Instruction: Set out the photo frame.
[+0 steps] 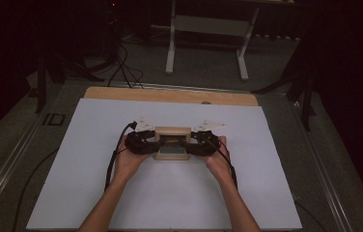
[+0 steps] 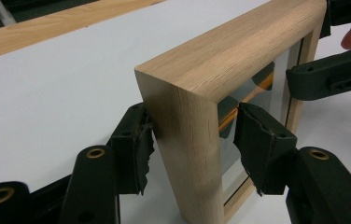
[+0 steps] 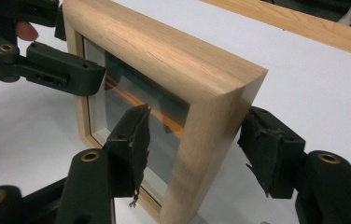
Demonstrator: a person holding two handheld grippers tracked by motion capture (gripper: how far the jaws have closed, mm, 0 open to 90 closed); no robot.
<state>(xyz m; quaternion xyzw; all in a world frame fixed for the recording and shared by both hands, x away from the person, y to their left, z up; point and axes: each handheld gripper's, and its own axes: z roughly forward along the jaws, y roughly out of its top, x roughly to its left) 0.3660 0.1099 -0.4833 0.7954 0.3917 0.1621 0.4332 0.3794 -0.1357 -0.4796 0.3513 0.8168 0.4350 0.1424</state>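
A light oak picture frame with a glass pane stands upright on the white sheet covering the table, near the sheet's middle, between the two hands. The left gripper straddles the frame's left upright: one pad sits against the wood's outer face, the other hangs just off the glass side, so the jaws are apart around the wood rather than clamped. The right gripper straddles the right upright the same way, its jaws spread, with one pad before the glass and the other near the back edge
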